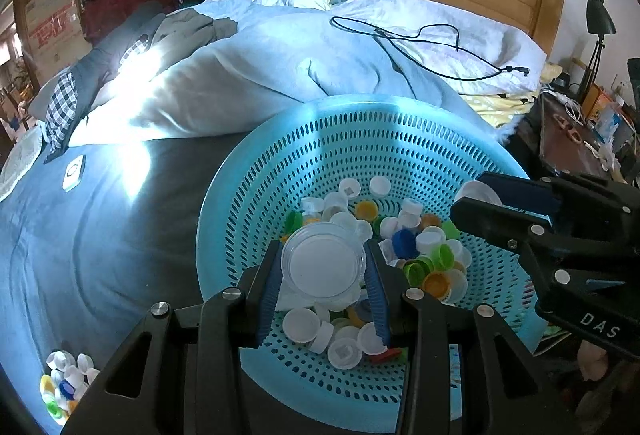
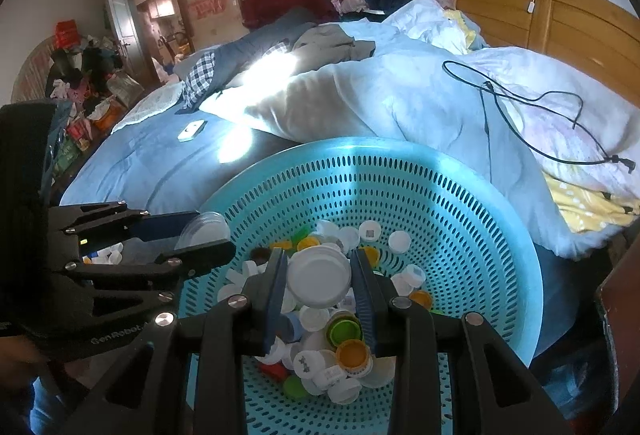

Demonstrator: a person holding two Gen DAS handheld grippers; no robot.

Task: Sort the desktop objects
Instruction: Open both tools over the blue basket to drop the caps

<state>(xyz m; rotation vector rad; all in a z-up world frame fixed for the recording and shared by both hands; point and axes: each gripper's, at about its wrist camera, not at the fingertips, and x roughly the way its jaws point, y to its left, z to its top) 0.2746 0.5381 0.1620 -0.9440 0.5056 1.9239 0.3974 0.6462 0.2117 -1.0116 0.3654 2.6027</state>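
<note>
— What have you got hold of?

— Two lids. My left claw [image 1: 324,271] is closed on a clear round lid [image 1: 323,263], its blue pads pressed against either side of the rim. My right claw [image 2: 319,281] grips a white round lid [image 2: 319,277] the same way. Both lids hang above the pile of bottle caps [image 2: 340,335].

— And where are the caps?

— In the bottom of the teal perforated basket [image 1: 320,139]: mostly white, with green, orange, blue and one red mixed in. My claws reach in side by side over its near rim. A second, smaller heap of caps [image 1: 64,383] lies outside the basket, on the blue bedcover [image 1: 80,235] to my left.

— What's around the basket?

— It sits on the bed, just in front of a rumpled pale duvet [image 2: 400,95]. A black cable [image 1: 420,43] loops across the duvet, and a small white device [image 2: 191,130] lies on the cover further off.
</note>
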